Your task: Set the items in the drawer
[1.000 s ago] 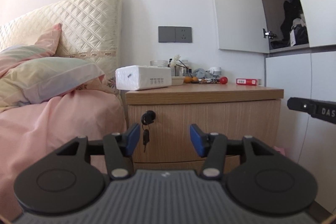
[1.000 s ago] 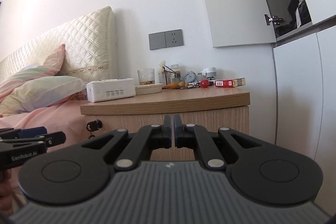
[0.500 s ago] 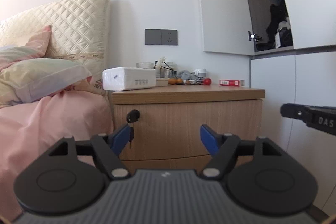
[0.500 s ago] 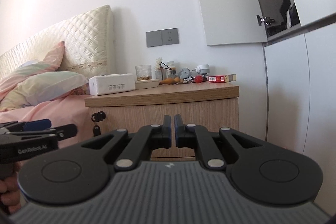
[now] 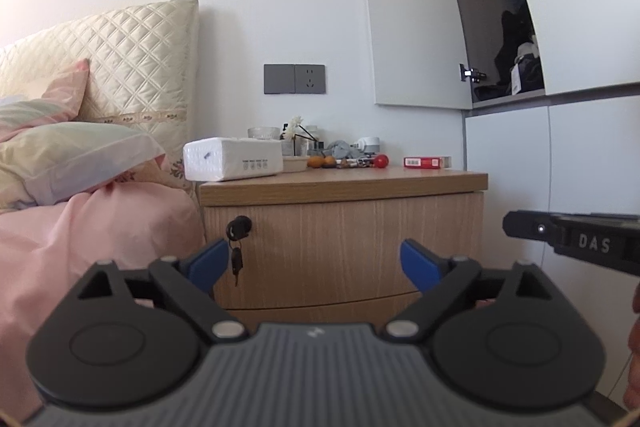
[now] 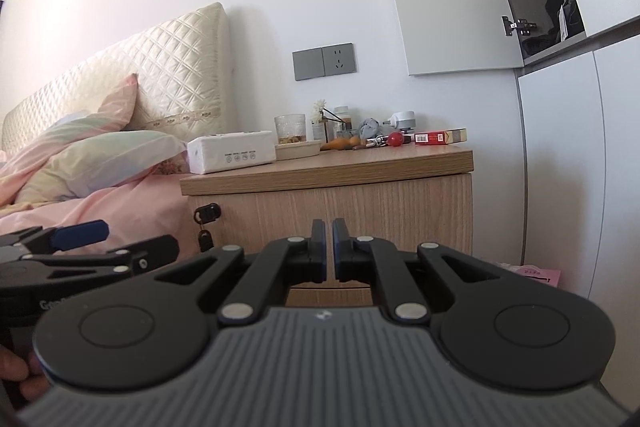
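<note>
Before the nightstand (image 5: 344, 183), about level with its top drawer (image 5: 352, 247): left gripper (image 5: 314, 261) spread wide, jaws just been opening, nothing between the blue pads. Alongside, facing the nightstand's front too: right gripper (image 6: 329, 251), closed almost pad to pad, holding nothing.

Drawer shut, with a key (image 5: 237, 261) hanging from the lock (image 5: 239, 227) at its upper left corner. On top of the nightstand, waiting to go in: white tissue pack (image 5: 232, 159) at the left end, red box (image 5: 426, 162) at the right end, red ball (image 5: 381, 160) and small clutter between them, toward the back.

Step in hand, by the look of it: getting the drawer open first.
- No handle in sight, so seek purchase under the lower edge of the curved front, or at the key.
- Pull straight out and level, without bending the key.
- Keep the closed gripper out of the drawer's path.

Hard to make out:
- Locked or not: cannot tell.
- Inside of the drawer: unseen.
- Clutter at the back of the nightstand: partly behind the tissue pack, too small to name.
- Bottom of the nightstand: cut off by the gripper bodies.
</note>
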A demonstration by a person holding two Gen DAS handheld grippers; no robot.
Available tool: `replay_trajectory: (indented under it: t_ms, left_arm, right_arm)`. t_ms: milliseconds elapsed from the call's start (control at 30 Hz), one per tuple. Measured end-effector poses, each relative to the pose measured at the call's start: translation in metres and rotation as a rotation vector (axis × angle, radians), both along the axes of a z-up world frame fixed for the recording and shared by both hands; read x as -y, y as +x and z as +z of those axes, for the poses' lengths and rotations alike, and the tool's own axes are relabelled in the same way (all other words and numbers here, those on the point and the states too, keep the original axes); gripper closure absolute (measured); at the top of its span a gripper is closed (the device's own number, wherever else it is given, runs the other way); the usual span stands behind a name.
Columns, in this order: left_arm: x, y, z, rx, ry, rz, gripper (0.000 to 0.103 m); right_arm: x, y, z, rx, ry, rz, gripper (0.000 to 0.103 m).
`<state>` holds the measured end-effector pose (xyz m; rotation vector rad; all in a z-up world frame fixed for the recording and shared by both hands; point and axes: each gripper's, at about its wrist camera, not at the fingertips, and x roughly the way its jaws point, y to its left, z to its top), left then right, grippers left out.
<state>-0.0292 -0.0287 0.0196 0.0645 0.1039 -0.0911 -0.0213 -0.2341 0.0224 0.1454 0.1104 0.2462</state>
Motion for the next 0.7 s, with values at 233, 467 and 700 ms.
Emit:
replay_trajectory:
  t_ms: [233, 467, 700]
  left_arm:
    - [0.001, -0.008, 0.003, 0.003, -0.006, 0.024, 0.002]
    - [-0.006, -0.022, 0.003, -0.035, -0.014, 0.061, 0.001]
    - [-0.005, -0.040, 0.020, -0.013, -0.003, 0.103, 0.001]
  right_arm:
    - [0.006, -0.003, 0.002, -0.005, 0.025, 0.024, 0.096]
    - [0.008, -0.008, 0.006, -0.043, 0.009, 0.038, 0.070]
    - [0.008, -0.020, 0.015, -0.013, 0.023, 0.052, 0.010]
